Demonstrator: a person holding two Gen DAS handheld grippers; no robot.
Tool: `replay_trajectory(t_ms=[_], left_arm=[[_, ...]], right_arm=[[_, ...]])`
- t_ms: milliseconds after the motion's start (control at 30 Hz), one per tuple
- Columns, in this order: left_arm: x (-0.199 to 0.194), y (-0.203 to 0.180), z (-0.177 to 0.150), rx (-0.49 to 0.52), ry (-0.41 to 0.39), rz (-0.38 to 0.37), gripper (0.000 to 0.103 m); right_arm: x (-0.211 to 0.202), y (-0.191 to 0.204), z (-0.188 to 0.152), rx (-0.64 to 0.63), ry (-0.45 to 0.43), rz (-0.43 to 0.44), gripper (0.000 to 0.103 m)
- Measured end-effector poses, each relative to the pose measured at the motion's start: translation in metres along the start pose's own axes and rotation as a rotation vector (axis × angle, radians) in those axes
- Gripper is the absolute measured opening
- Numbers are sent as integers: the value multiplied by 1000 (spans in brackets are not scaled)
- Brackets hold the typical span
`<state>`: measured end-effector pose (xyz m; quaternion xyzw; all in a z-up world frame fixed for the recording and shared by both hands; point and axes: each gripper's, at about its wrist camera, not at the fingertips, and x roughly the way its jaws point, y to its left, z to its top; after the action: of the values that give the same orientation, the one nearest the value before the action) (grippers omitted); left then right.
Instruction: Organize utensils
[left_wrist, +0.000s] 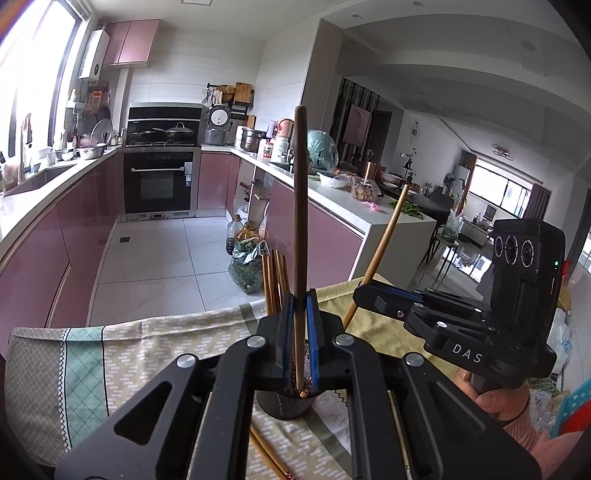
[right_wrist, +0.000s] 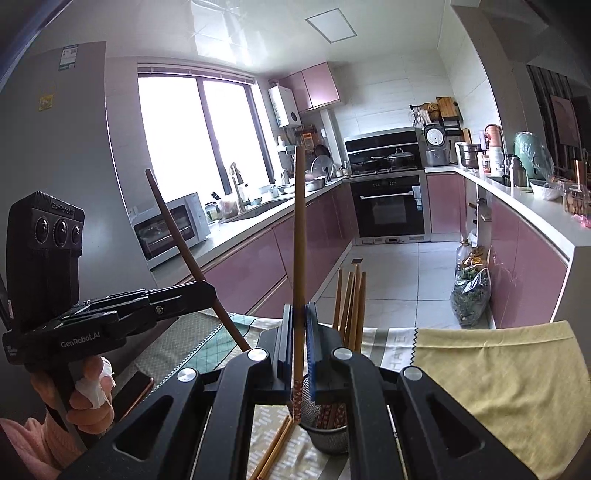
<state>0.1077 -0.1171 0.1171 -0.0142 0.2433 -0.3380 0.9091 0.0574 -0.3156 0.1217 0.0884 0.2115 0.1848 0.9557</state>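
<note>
My left gripper (left_wrist: 299, 300) is shut on a dark brown chopstick (left_wrist: 300, 206) that stands nearly upright, its lower tip over a black mesh holder (left_wrist: 284, 404). In the right wrist view my right gripper (right_wrist: 300, 311) is shut on a light tan chopstick (right_wrist: 299, 236), also upright, with its patterned end just beside the mesh holder (right_wrist: 327, 435). Several tan chopsticks (right_wrist: 351, 306) stand in the holder. Loose chopsticks (right_wrist: 273, 452) lie on the cloth by its base. Each view shows the other gripper, held by a hand: the right gripper (left_wrist: 360, 291) and the left gripper (right_wrist: 210, 291).
A patterned green and beige tablecloth (left_wrist: 122, 350) covers the table, with a yellow cloth (right_wrist: 498, 369) at the right. A dark phone (right_wrist: 135, 391) lies near the left hand. Beyond the table edge are the kitchen floor, pink cabinets (left_wrist: 59, 236) and bottles and a bag (left_wrist: 247, 262) on the floor.
</note>
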Motion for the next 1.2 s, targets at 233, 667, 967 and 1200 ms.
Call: replay_trajectory(t_ms=[233,667,967,1200], left_arm=[[19,-6,-3,38,45,47,7],[58,-9,-20,90,193,69,7],[84,5,-26,73,281,50,7],[101,11,-28,68,297,53,7]], right_arm=[[15,-6,1,-14,13,-40,6],[53,-13,-24,-22,155,-78,6],[70,-15,-32,-5,225,-84,6],[76,-21,-34,14,236,-87,6]])
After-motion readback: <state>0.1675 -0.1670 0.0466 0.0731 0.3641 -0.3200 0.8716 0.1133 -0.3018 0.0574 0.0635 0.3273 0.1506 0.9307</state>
